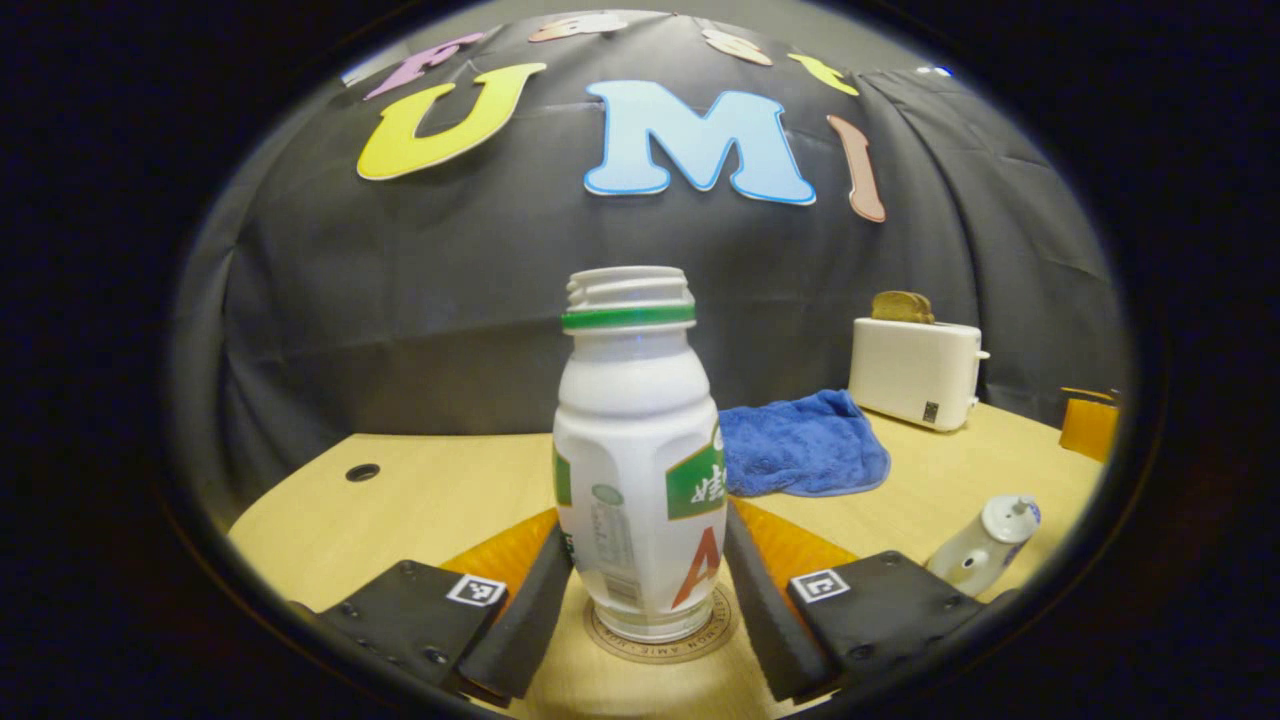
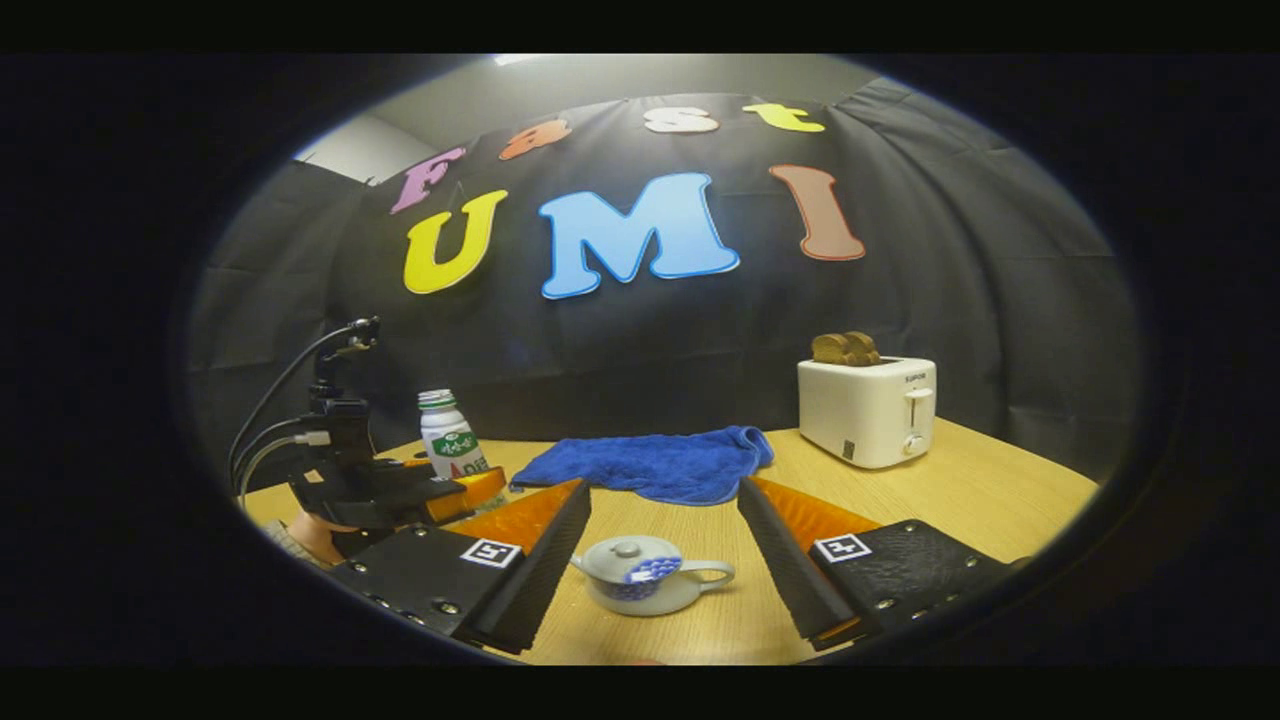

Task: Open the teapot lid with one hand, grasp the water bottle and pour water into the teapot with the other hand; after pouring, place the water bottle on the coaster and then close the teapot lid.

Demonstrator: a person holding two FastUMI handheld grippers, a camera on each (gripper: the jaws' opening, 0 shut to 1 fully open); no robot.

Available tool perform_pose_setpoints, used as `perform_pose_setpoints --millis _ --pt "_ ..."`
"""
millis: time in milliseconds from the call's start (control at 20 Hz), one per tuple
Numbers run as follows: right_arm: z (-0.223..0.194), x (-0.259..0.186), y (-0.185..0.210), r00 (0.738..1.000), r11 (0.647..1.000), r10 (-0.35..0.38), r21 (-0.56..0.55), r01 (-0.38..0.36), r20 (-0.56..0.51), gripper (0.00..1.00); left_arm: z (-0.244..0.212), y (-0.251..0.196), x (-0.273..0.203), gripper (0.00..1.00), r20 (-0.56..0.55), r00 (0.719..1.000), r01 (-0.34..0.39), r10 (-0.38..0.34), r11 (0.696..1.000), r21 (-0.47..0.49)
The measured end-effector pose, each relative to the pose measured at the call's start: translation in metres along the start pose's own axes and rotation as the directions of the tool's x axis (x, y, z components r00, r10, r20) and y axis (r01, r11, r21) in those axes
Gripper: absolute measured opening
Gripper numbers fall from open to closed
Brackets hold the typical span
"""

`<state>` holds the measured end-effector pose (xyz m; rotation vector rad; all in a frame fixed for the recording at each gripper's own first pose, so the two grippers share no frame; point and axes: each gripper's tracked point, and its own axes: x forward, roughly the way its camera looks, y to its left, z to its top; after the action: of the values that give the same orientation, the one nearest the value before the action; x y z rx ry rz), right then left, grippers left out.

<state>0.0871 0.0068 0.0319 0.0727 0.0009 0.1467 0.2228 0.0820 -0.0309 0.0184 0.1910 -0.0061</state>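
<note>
My left gripper [image 1: 640,600] hugged the water bottle [image 1: 638,470] on its coaster [image 1: 600,640]; my right gripper [image 2: 665,560], spread wide, needed the teapot [image 2: 645,585] lid.

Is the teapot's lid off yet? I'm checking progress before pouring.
No: in the right gripper view the lid sits on the teapot, between the open right gripper.

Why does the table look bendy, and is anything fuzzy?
Left gripper view: the fisheye lens curves the table edge; the bottle looks sharp. Right gripper view: dimmer, the teapot a little soft, the toaster clear.
</note>
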Motion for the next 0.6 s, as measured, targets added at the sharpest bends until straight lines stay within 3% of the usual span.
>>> perform_pose_setpoints --millis 100,300,450,600 --pt "-0.002 0.001 0.002 1.0 1.0 0.005 -0.006 -0.005 -0.004 0.91 0.002 0.001 -0.004 1.0 -0.004 1.0 -0.001 0.001 1.0 -0.007" --pt "0.001 -0.001 0.007 1.0 1.0 0.018 -0.014 -0.018 0.007 0.92 -0.002 0.004 -0.024 0.99 -0.009 1.0 -0.011 0.011 1.0 -0.001" --pt "0.007 -0.005 0.01 0.999 1.0 0.017 -0.022 -0.016 0.031 0.91 -0.006 0.012 -0.057 0.95 -0.006 0.999 -0.042 0.042 0.999 0.019" --pt "-0.009 -0.019 0.018 1.0 1.0 0.016 -0.006 -0.016 0.021 0.91 -0.009 0.013 -0.1 1.0 0.014 0.998 -0.054 0.054 0.999 -0.003"
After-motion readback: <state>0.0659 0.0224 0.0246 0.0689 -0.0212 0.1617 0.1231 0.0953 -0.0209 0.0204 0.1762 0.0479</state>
